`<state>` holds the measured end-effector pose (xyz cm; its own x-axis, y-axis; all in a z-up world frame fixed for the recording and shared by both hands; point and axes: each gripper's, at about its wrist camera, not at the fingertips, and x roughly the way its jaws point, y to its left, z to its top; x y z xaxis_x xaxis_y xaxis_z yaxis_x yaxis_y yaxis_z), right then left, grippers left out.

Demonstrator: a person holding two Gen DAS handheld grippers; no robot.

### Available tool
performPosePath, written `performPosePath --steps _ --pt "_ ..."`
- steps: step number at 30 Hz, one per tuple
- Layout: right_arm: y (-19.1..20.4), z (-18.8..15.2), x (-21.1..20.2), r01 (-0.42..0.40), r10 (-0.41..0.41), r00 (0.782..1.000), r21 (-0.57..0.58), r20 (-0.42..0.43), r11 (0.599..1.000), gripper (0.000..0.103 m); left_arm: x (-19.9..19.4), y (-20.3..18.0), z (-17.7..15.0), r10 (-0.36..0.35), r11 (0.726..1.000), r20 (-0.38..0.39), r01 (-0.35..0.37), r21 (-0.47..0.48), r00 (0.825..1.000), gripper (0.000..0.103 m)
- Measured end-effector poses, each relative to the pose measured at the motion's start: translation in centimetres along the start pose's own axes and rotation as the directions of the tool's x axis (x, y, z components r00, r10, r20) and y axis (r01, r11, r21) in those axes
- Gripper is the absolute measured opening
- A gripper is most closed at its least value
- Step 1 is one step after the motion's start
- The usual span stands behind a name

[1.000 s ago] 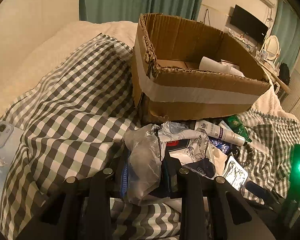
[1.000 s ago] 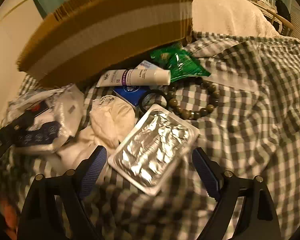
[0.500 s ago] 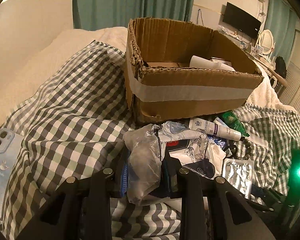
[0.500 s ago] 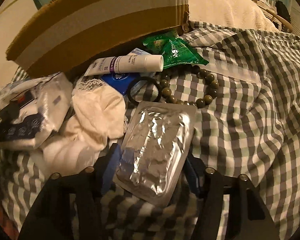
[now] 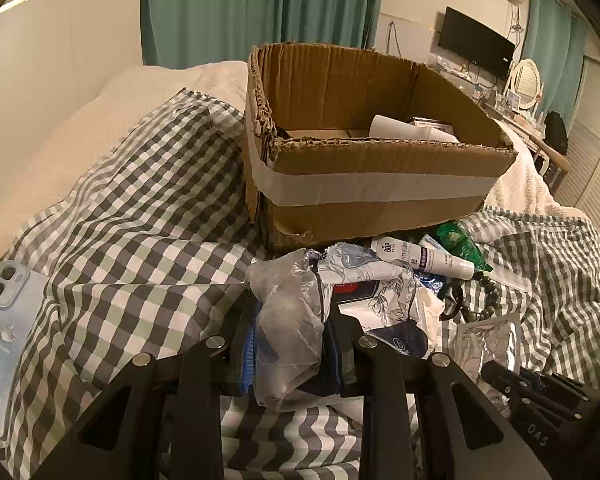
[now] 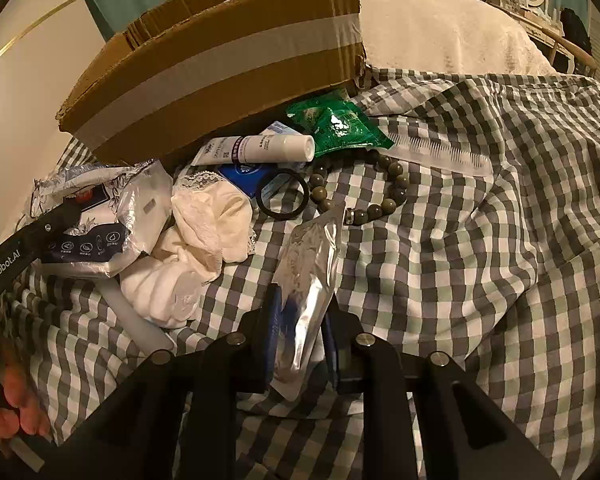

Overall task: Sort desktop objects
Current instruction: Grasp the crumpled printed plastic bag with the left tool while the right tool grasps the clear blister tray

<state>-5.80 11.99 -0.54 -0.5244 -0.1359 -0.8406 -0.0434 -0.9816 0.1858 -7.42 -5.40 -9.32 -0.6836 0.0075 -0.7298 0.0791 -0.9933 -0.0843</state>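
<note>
Foil pack point(image 6: 309, 280) clamped inside right gripper point(image 6: 300, 344).

Your right gripper point(image 6: 300, 332): black angular frame, silver screw heads, blue pads point(image 6: 274, 320); left gripper point(image 6: 24, 240) marked "GenRobot.AI".

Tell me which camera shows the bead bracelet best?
The right wrist view. There the bead bracelet lies in nearly its whole loop on the checked cloth, just beyond the foil packet in the right gripper. The left wrist view shows only a few dark beads at its right side.
</note>
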Motion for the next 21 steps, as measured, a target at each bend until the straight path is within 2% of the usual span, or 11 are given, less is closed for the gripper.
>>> performPosePath --steps 5,12,21 --pt "0.5 0.9 -0.9 -0.021 0.022 0.999 -0.037 0.041 0.999 0.008 -0.5 0.0 0.0 -0.025 1.000 0.022 0.025 -0.002 0.999 0.028" --pt "1.0 0.6 -1.6 -0.031 0.034 0.998 -0.053 0.050 0.998 0.007 -1.7 0.0 0.2 -0.067 0.998 0.064 0.068 -0.010 0.996 0.028" --pt "1.4 0.8 -3.6 -0.049 0.054 0.995 -0.057 0.089 0.997 0.007 -2.5 0.1 0.4 -0.077 0.997 0.092 0.079 -0.016 0.993 0.028"
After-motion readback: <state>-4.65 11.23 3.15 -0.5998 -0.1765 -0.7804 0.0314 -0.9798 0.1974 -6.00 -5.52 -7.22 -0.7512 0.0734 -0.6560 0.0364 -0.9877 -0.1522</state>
